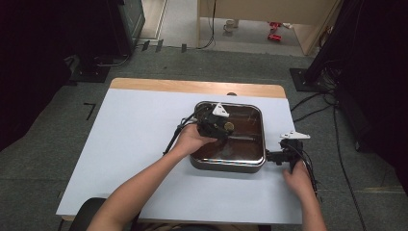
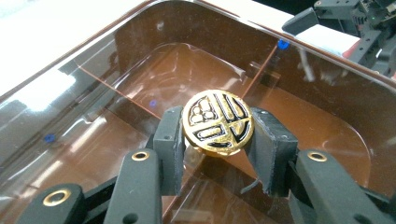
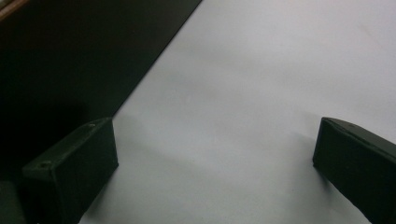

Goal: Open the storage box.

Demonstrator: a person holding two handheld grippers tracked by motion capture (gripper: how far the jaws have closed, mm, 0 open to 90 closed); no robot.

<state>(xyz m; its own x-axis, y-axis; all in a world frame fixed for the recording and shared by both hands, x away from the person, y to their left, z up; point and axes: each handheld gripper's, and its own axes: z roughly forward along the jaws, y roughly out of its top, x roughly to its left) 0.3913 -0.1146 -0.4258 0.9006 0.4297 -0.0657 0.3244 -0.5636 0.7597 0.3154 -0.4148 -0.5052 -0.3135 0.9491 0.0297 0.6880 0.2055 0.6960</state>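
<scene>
A square metal pan [image 1: 226,166] stands right of the table's middle, covered by a brown-tinted glass lid [image 1: 245,139]. The lid carries a round gold knob [image 2: 217,122] with a black pattern. My left gripper [image 2: 218,129] is shut on that knob, one pad pressing each side of it. The same gripper [image 1: 222,126] reaches over the pan from the left. My right gripper [image 1: 272,156] rests low beside the pan's right wall, pointing at it. Its jaws [image 3: 217,158] stand wide open over the white sheet with nothing between them.
A white sheet [image 1: 139,159] covers the table, and a wooden strip [image 1: 192,86] shows along the far edge. The pan's dark side [image 3: 70,60] lies left of the right jaws. Cables and dark stands [image 1: 312,77] sit on the grey floor around the table.
</scene>
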